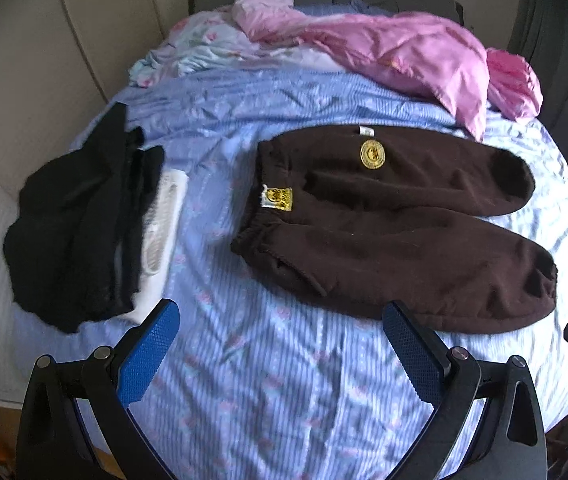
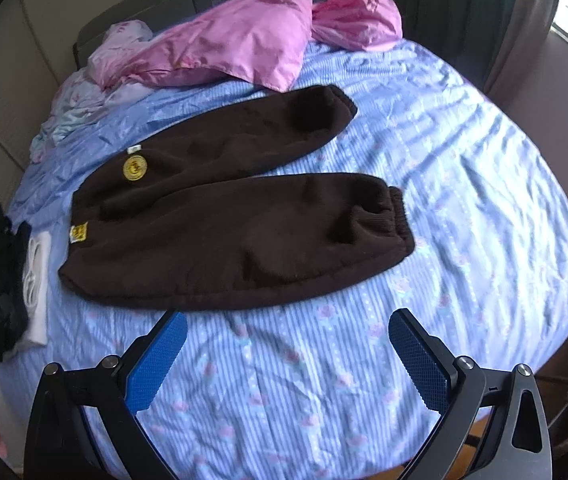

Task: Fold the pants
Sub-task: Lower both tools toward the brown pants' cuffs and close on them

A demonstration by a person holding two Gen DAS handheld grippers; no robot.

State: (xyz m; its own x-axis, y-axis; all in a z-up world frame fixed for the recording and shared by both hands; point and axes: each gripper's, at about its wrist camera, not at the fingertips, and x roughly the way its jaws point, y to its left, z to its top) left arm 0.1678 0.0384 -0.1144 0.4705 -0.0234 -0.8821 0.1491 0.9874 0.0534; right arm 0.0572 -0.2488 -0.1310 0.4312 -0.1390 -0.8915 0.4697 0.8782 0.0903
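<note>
Your bed (image 1: 268, 380) carries a blue striped floral sheet, creased. Brown pants (image 1: 395, 224) lie flat and unfolded on it, waistband toward your left, both legs spread apart toward your right. Left of them, well apart, you have a dark garment heap (image 1: 80, 232) partly covering a white object (image 1: 164, 224). At the far end a pink satin cover (image 1: 399, 56) lies bunched, its edge overlapping the far leg; beside it sits pale floral bedding (image 1: 200, 44).

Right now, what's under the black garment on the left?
A white flat item pokes out from under the black garment, lying on the blue bedsheet. Its covered part is hidden, so what it is stays unclear.
</note>
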